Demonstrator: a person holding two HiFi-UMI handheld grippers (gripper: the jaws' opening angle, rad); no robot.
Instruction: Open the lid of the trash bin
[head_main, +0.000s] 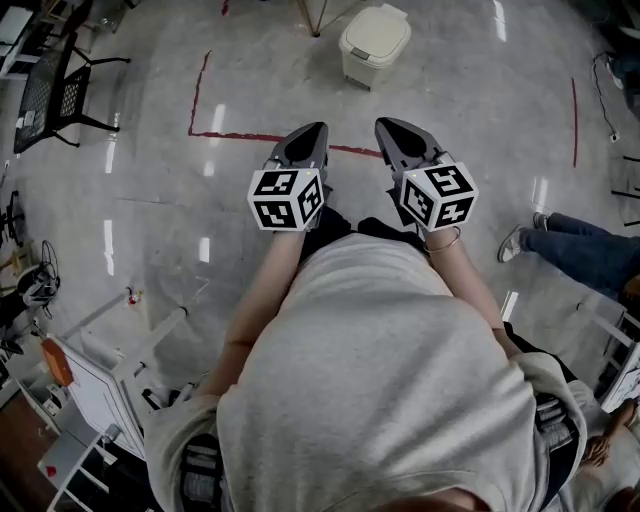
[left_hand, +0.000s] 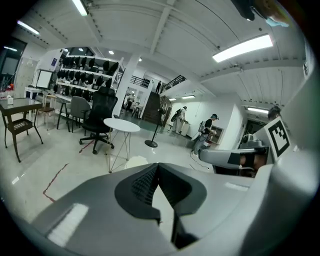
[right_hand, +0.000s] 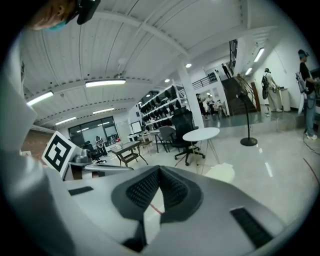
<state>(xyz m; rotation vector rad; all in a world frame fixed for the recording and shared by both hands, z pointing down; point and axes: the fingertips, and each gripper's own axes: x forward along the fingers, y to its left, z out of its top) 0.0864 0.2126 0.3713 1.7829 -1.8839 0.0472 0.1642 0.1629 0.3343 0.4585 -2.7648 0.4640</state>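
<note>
Grey-shirted torso (head_main: 380, 380) fills the near edge of the head view, both forearms reaching out ahead of it. Left tongs (head_main: 314, 130) have their tips pressed together with nothing between them. Right tongs (head_main: 386, 126), just beside them, are likewise closed and empty. Both are held above the floor (head_main: 150, 200). Well beyond them, past a red tape line (head_main: 240, 135), the pale trash bin (head_main: 375, 42) stands with its lid down, roughly in line with the right tongs.
</note>
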